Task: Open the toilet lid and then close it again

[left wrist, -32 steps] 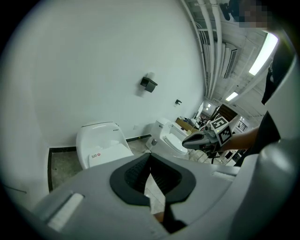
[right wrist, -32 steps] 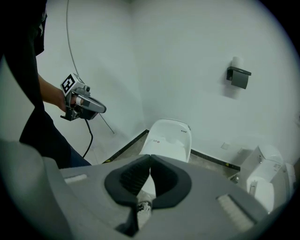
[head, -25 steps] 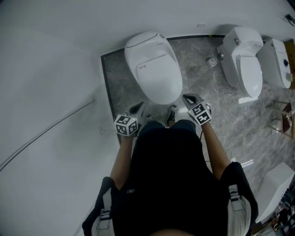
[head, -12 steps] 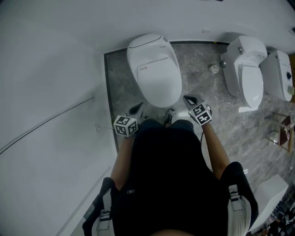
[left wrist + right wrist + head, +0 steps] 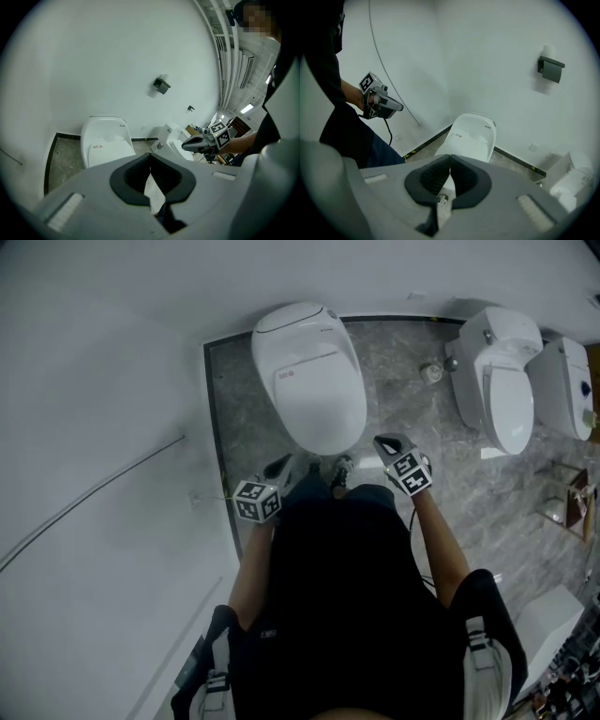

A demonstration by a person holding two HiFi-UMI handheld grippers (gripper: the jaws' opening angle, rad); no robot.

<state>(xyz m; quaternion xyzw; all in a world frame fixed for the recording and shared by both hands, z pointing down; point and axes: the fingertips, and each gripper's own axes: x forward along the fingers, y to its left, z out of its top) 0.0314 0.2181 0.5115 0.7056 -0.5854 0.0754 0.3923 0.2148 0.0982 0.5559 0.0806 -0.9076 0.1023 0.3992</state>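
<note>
Left tongs [image 5: 277,466] and right tongs [image 5: 383,442], each pressed together on nothing, flank the near end of the white toilet [image 5: 323,432] without touching it. The toilet lid [image 5: 314,381] lies closed. Farther right, a second toilet [image 5: 502,381] stands on the grey floor [image 5: 394,362].

The toilet [image 5: 309,381] is plain white, as is the wall [image 5: 103,362] behind it; the floor [image 5: 398,362] around it is grey with marbled veining. By the toilet's front, the left gripper [image 5: 278,466] and right gripper [image 5: 381,441] carry black-and-white square markers.
</note>
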